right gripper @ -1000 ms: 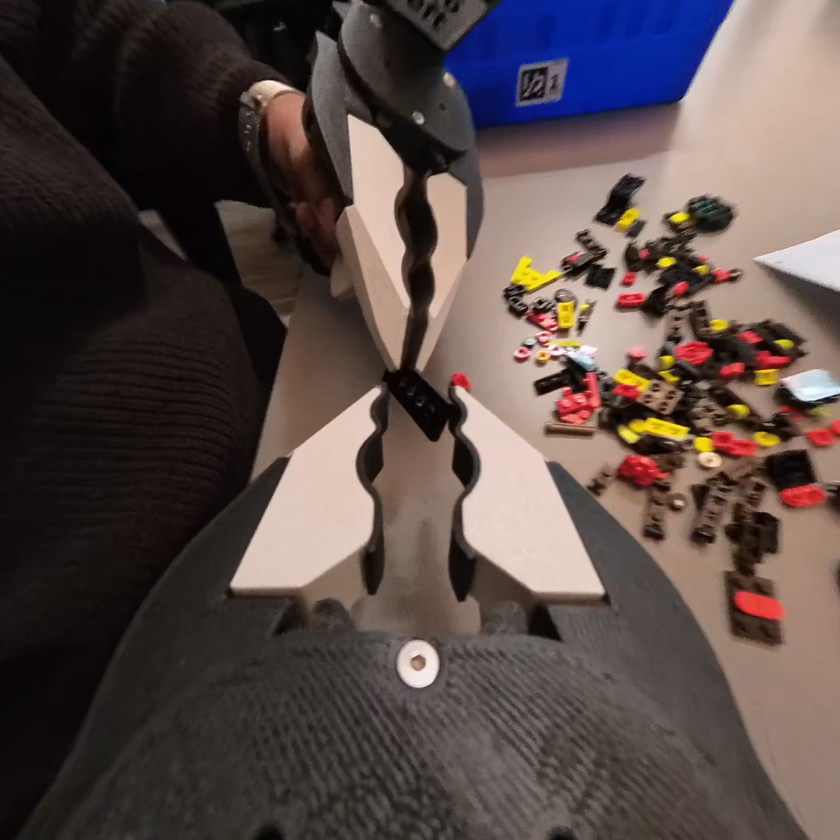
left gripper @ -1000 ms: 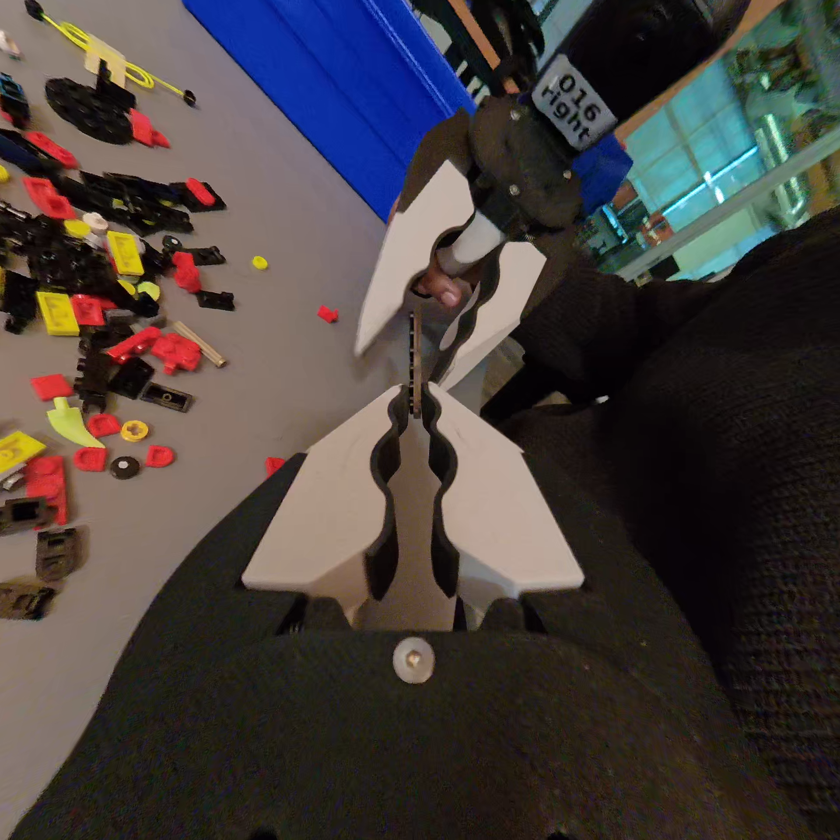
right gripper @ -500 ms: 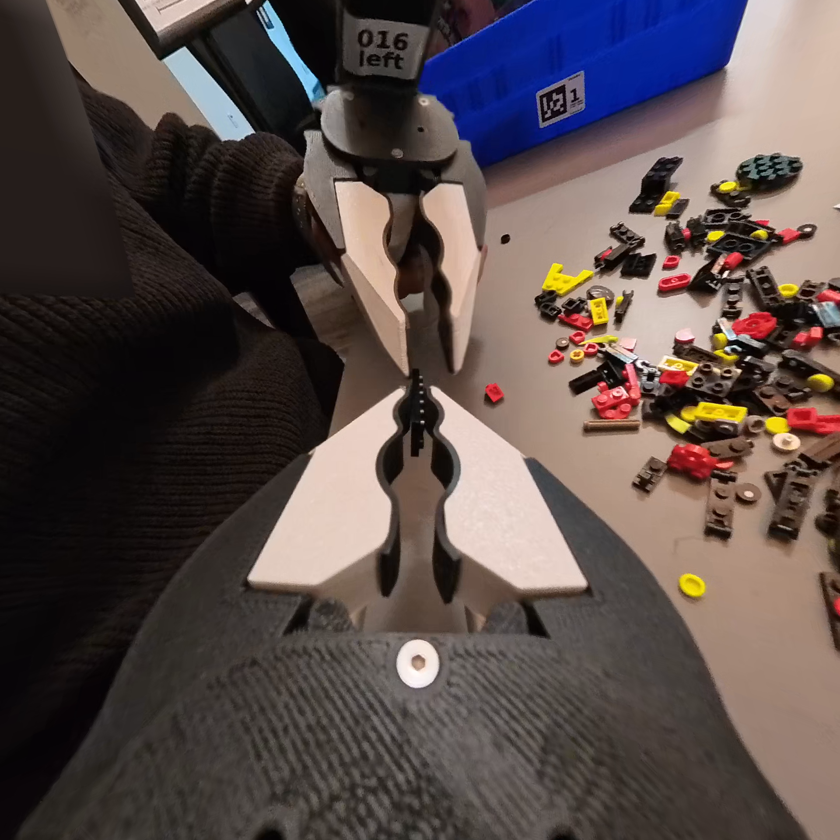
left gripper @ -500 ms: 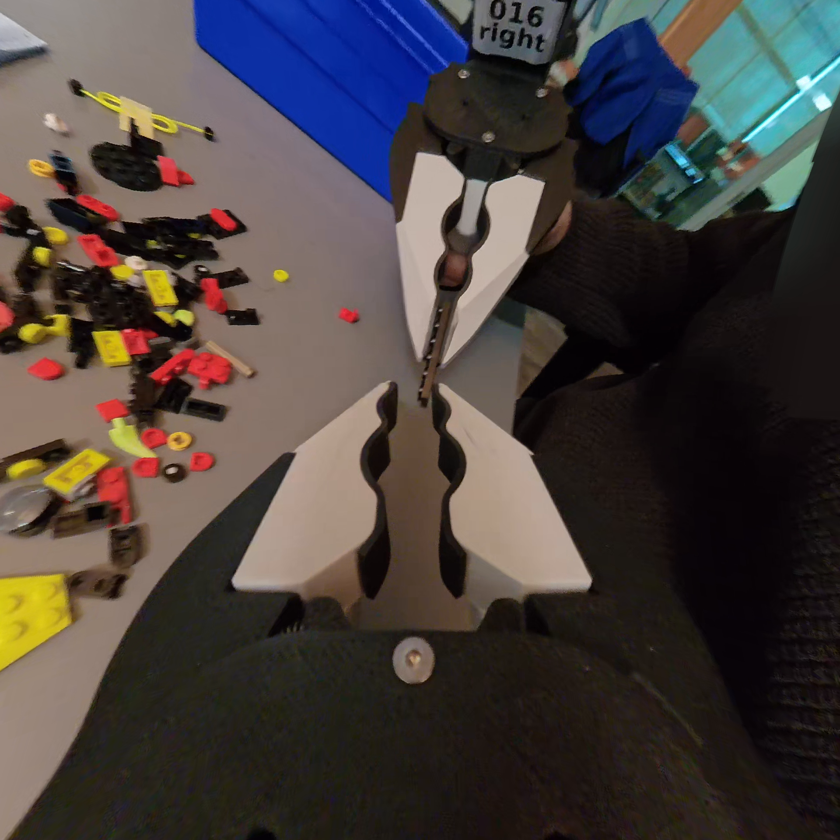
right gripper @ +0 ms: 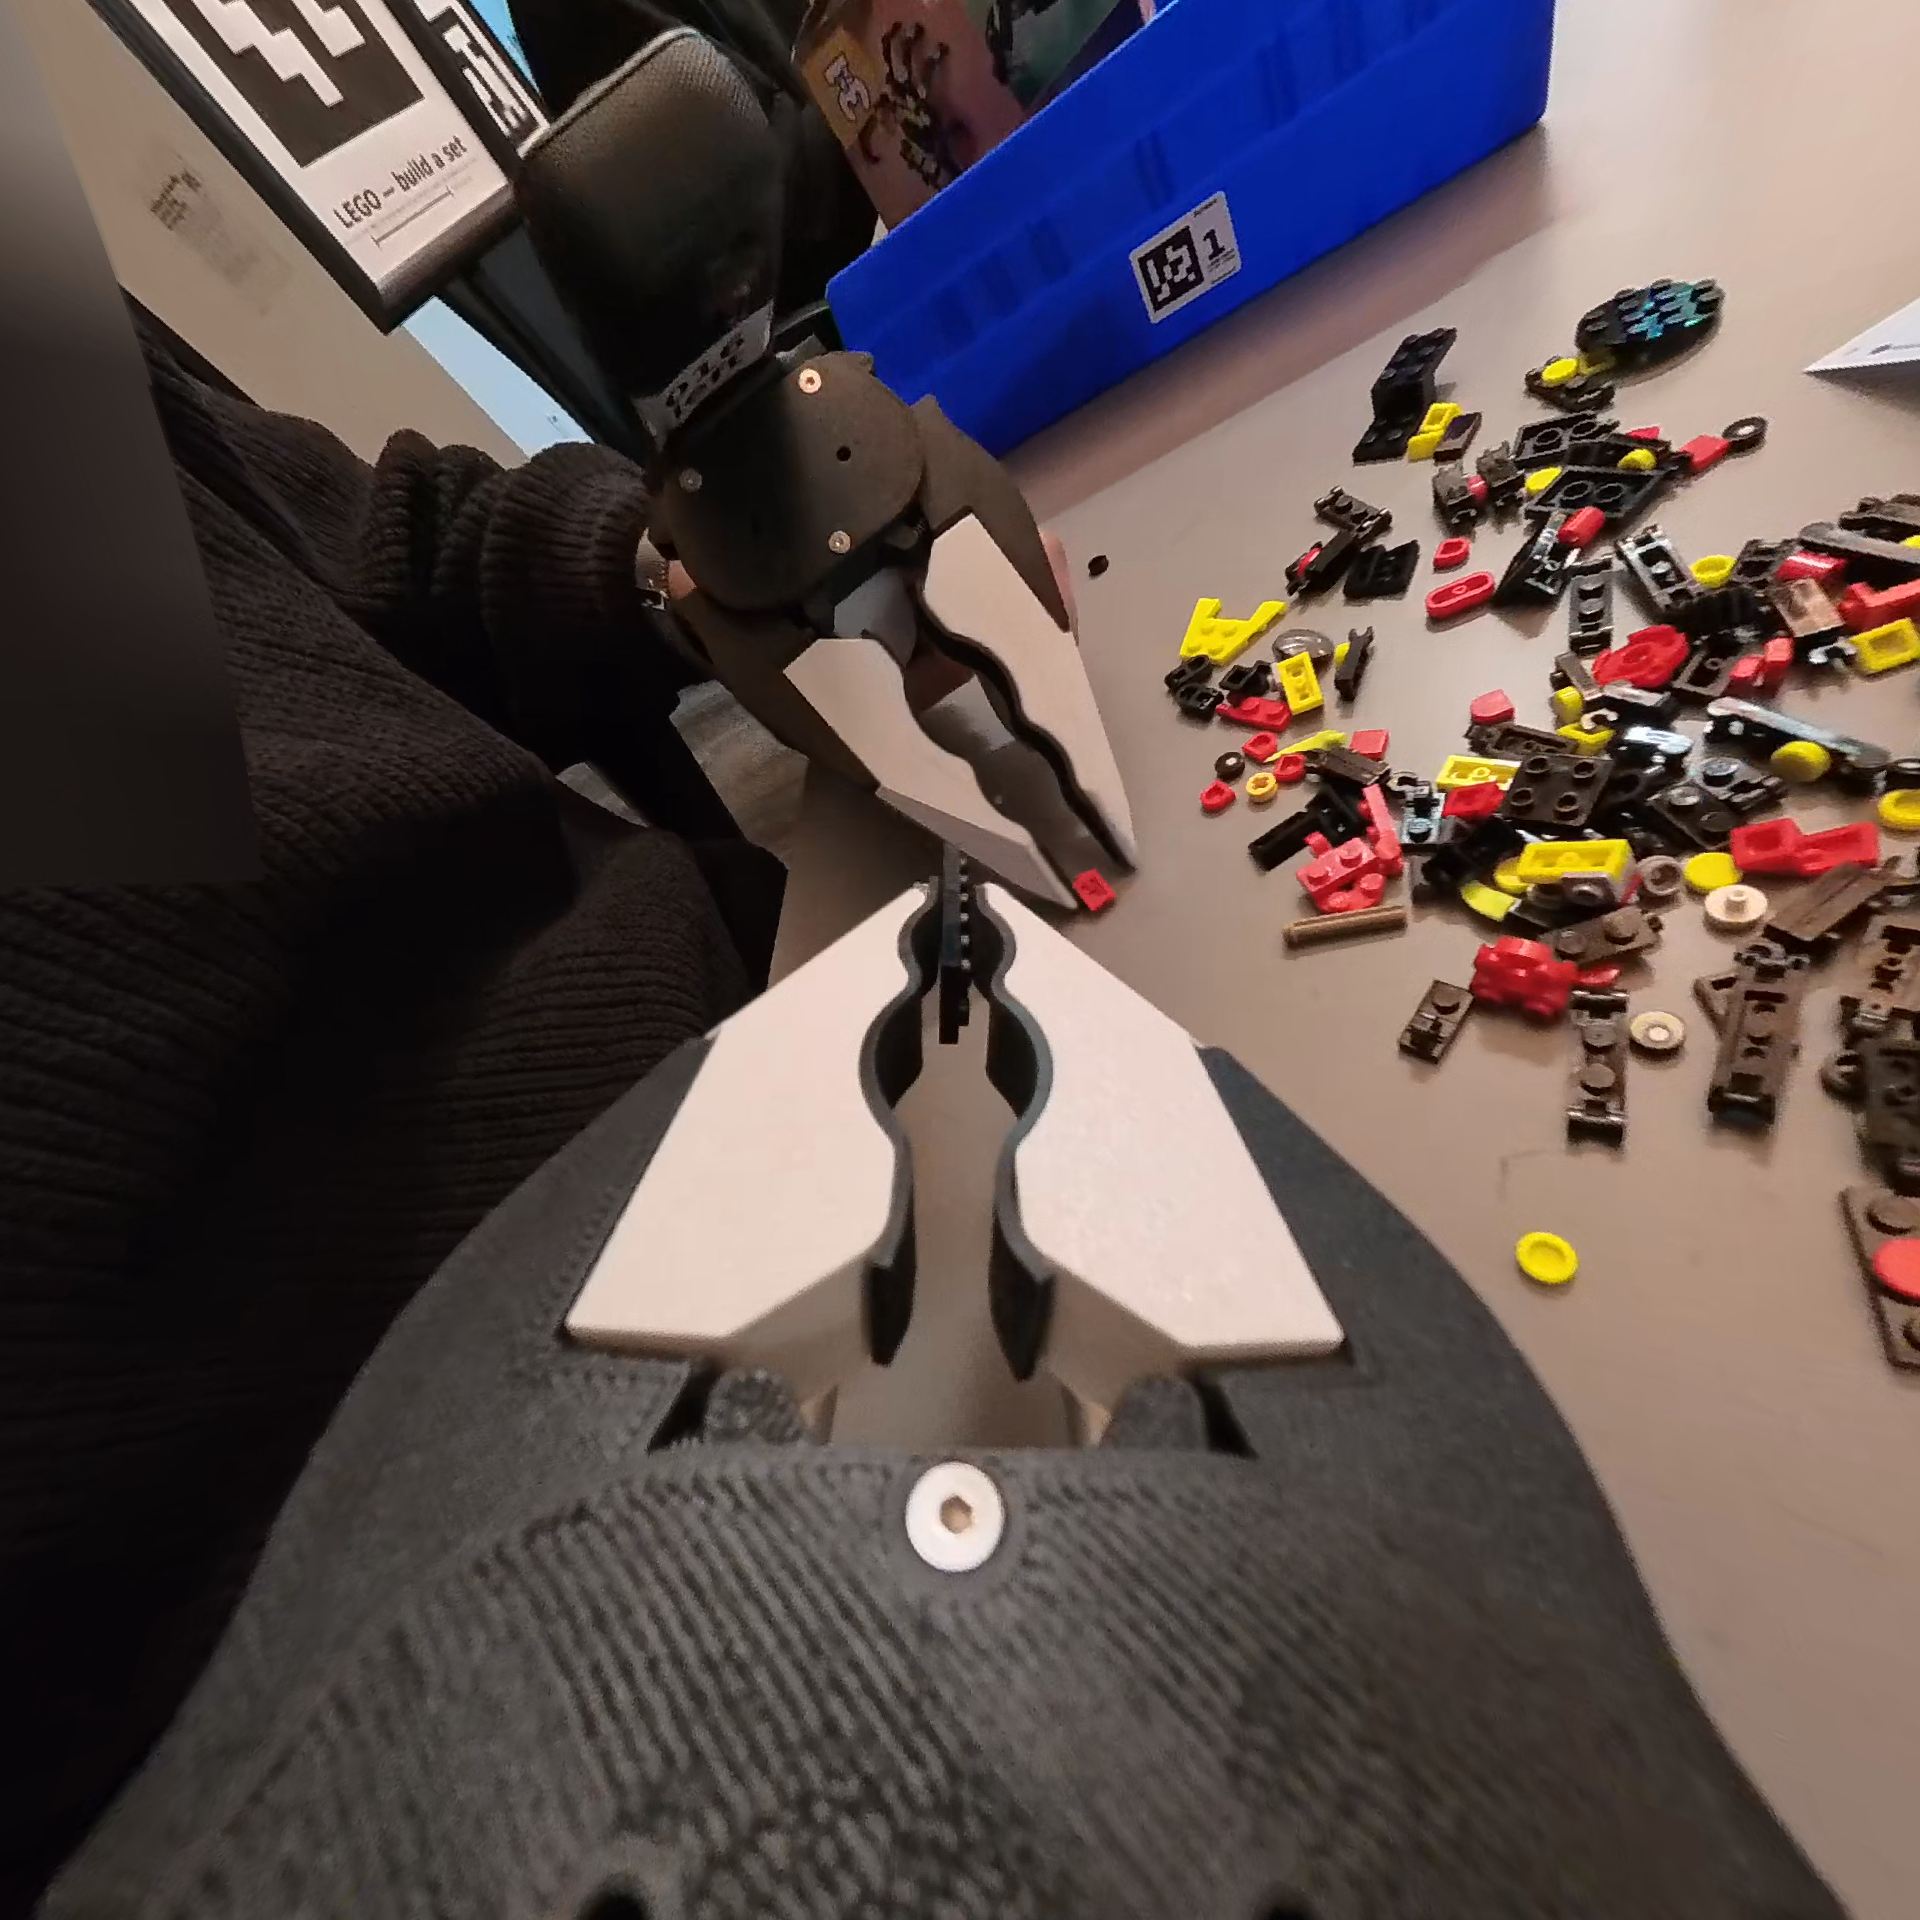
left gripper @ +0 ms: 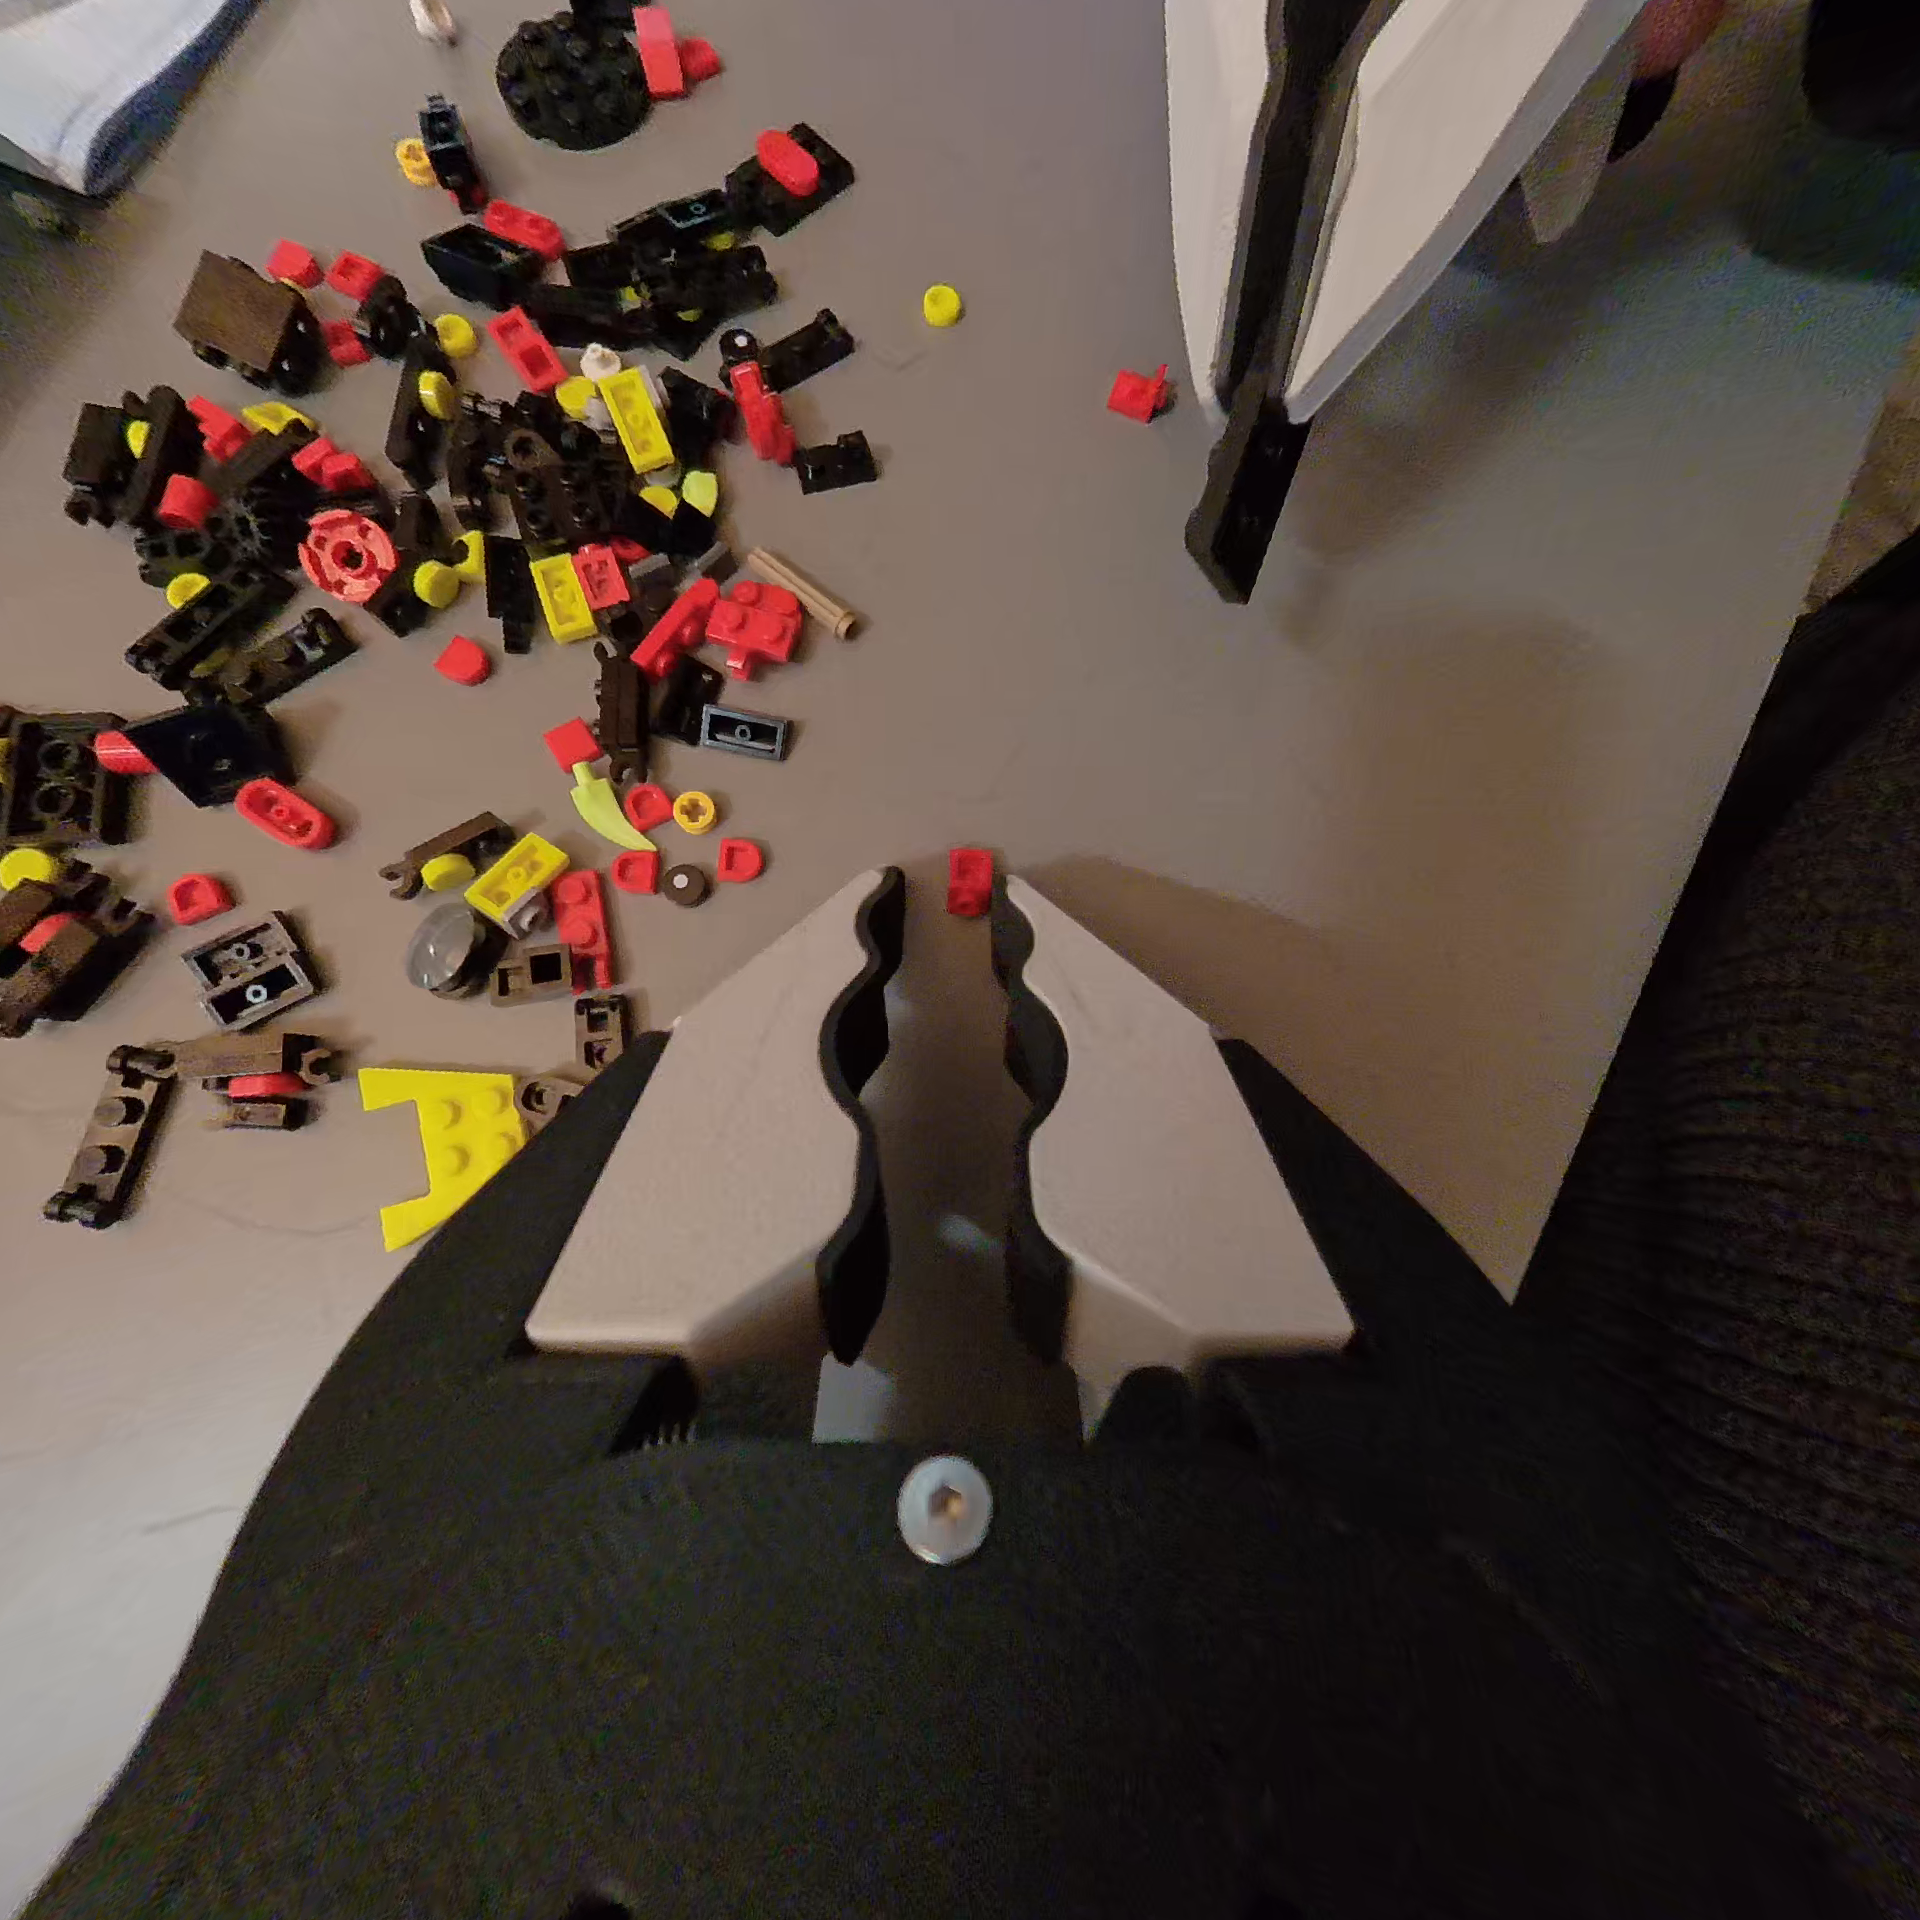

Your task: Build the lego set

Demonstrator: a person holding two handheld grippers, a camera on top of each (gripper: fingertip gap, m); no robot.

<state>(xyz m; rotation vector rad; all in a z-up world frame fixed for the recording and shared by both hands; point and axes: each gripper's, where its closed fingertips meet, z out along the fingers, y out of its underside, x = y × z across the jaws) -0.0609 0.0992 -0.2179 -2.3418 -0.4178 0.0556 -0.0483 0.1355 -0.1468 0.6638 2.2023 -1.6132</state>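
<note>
My left gripper (left gripper: 951,883) is open and low over the grey table (left gripper: 1195,779). Its fingertips straddle a small red piece (left gripper: 968,881) that lies on the table, with a gap on either side. My right gripper (right gripper: 954,899) is shut on a long black plate (right gripper: 954,966) held edge-on. In the left wrist view the black plate (left gripper: 1247,488) sticks out of the right gripper's tips, pointing down at the table at the upper right. In the right wrist view the left gripper (right gripper: 1099,878) sits just beyond the plate, around the red piece (right gripper: 1091,888).
A pile of loose black, red and yellow pieces (left gripper: 582,488) spreads over the left of the table, also in the right wrist view (right gripper: 1558,790). A blue bin (right gripper: 1195,208) stands behind. Another small red piece (left gripper: 1138,393) lies near the plate. The table edge (left gripper: 1662,935) and a black sleeve are close. My right fingertips sit around 8 cm from my left ones.
The black plate passed from my left gripper to my right, which shut on it. My left gripper opened and dropped to the table around the small red piece.
</note>
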